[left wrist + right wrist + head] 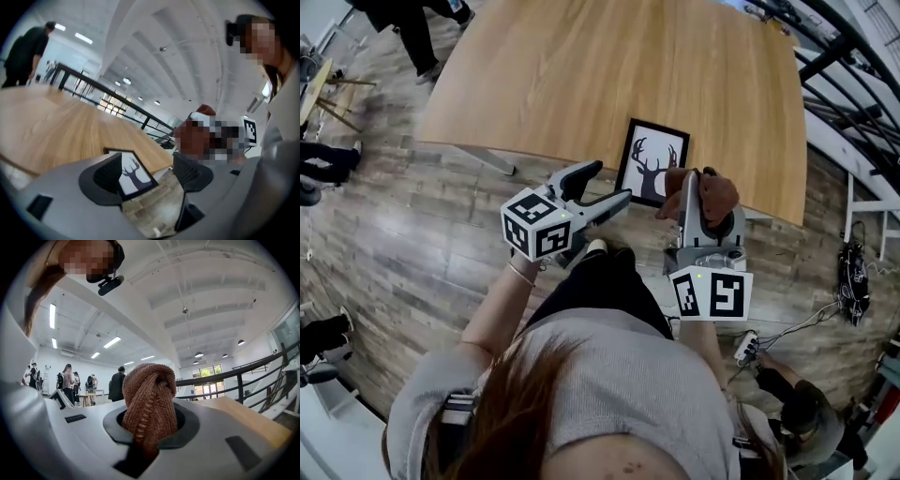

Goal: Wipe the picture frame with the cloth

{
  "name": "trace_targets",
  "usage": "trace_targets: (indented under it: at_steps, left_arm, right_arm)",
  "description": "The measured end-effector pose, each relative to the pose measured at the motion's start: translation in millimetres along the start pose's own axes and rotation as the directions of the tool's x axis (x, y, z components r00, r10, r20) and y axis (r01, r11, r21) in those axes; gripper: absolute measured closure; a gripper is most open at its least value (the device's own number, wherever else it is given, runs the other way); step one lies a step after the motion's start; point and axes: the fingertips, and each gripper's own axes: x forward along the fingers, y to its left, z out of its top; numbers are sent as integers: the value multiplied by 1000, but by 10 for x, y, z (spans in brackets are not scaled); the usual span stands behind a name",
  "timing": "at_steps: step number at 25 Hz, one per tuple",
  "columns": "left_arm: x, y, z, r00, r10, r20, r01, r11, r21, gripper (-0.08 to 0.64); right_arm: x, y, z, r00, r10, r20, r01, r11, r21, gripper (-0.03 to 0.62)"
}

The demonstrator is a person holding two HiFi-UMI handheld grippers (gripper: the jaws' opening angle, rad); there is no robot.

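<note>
Picture frame [652, 161] lies at the near edge of the wooden tabletop [581, 75], just in front of the person, with both grippers just short of it. The left tongs [614, 183] stand wide apart with nothing pressed between the pads. In the left gripper view the frame [133, 173] shows through the gap of these tongs [150, 180], but they do not touch it. The right tongs [701, 202] are clamped on a bunched brown knitted cloth [712, 192]. In the right gripper view the cloth [150, 399] bulges out of the closed tongs [150, 427].

The step in hand looks like the approach: steadying the frame with the left and bringing the cloth in with the right. To do it well, the person would do best to set the open left tongs on the left border, not on the glass, so the frame cannot slide off the edge so close by. The loose bulge of cloth, not the hard tips, should meet the surface, with light pressure.

The frame sits in portrait. Its long axis runs from the near edge away from the person, leaning slightly right in the head view. The deer's antlers point to the far side, so the top faces away. Strokes along that axis would likely cover the glass in few passes.
</note>
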Motion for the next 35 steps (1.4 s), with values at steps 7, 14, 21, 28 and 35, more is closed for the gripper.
trace_targets:
  at_steps: [7, 14, 21, 28, 35]
  left_arm:
    - [332, 592, -1004, 968, -69, -241, -11, 949, -314, 225]
    - [653, 698, -1220, 932, -240, -272, 91, 881, -465, 225]
    - [897, 723, -1182, 914, -318, -253, 161, 855, -493, 225]
    - [996, 651, -1195, 869, -456, -194, 258, 750, -609, 230]
    - [1028, 633, -1174, 862, -478, -167, 279, 724, -631, 442]
  right_arm:
    - [84, -88, -272, 998, 14, -58, -12, 1000, 24, 518]
    - [138, -120, -488, 995, 23, -98, -19, 999, 39, 518]
    - [184, -198, -522, 995, 8, -104, -4, 999, 39, 518]
    - [175, -255, -614, 992, -4, -124, 10, 999, 52, 518]
    - [206, -274, -643, 992, -3, -129, 10, 999, 53, 518]
